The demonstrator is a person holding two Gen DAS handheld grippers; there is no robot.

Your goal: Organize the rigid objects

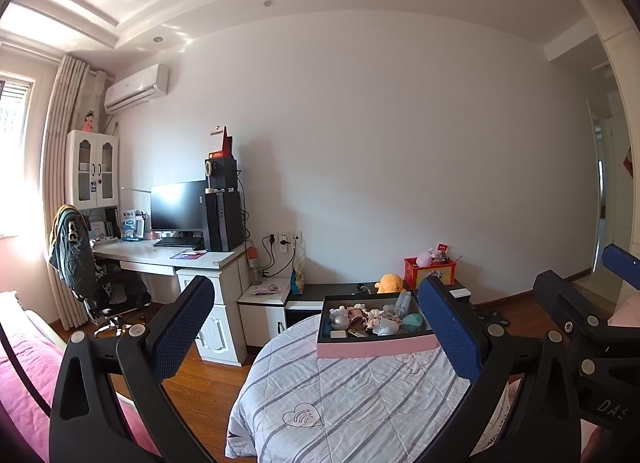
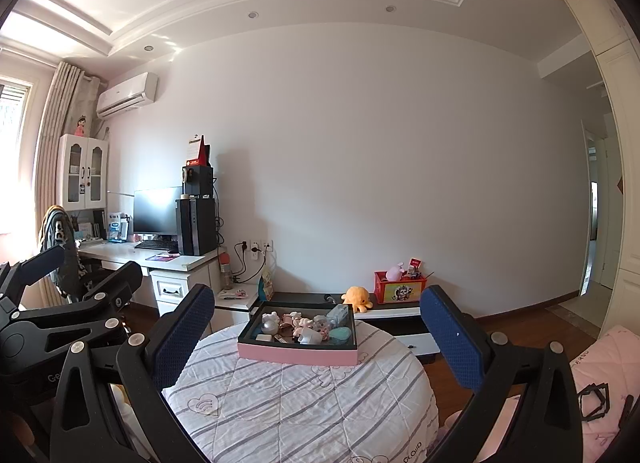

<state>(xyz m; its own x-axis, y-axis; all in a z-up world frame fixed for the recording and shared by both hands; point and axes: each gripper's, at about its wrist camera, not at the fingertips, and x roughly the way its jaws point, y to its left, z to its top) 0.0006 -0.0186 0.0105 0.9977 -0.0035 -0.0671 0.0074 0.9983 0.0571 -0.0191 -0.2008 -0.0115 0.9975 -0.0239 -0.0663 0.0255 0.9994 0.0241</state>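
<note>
A round table with a striped quilted cover (image 2: 304, 395) carries a pink tray (image 2: 298, 353) at its far side, full of small trinkets (image 2: 304, 327). The left gripper (image 1: 316, 327) and right gripper (image 2: 316, 337) hover well apart from it, both wide open and empty.

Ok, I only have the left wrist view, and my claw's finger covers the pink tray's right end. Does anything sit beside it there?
Observer: No. The right wrist view shows the pink tray whole, and the striped quilt by its right end is bare.
Operator: Is the right claw carrying anything?
Observer: No, the right claw is open and empty.
Operator: Anything loose further right?
Observer: A black folded frame lies on the pink bedding.
</note>
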